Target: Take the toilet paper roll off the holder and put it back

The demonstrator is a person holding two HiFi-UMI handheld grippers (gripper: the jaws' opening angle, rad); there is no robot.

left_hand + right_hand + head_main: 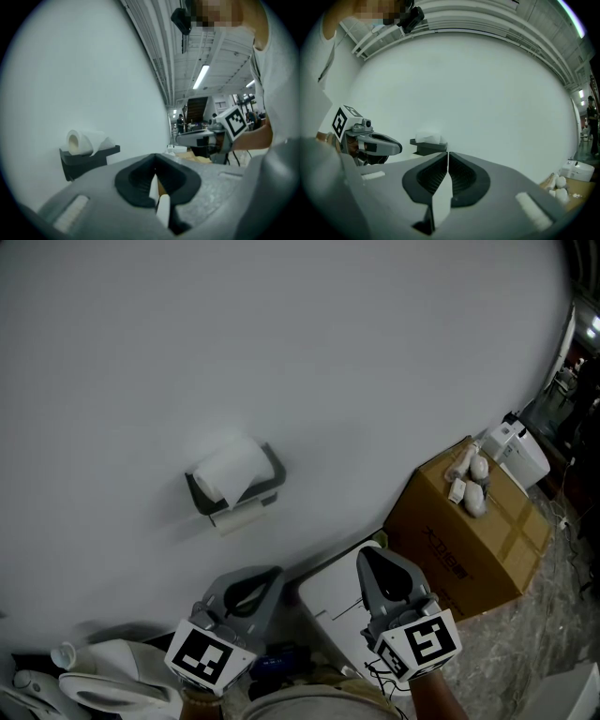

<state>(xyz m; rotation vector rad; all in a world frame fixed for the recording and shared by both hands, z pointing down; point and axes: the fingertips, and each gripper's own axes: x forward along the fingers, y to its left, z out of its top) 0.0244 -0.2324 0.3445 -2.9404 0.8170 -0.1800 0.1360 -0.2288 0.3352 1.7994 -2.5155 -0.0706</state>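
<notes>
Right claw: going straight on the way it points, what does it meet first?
Probably the toilet paper roll on its holder; the shut right claw aims at their edge, so maybe the wall beside them instead.

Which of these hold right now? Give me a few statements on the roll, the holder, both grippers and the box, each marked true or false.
1. The toilet paper roll sits on the holder, which is fixed to the wall. True.
2. The left gripper is shut on the roll. False: its jaws are together with nothing between them, and it is well short of the roll.
3. The right gripper is shut and empty. True.
4. In the head view the cardboard box stands to the left of the holder. False: it stands to the holder's right and lower, with small white things lying on top of it.
</notes>
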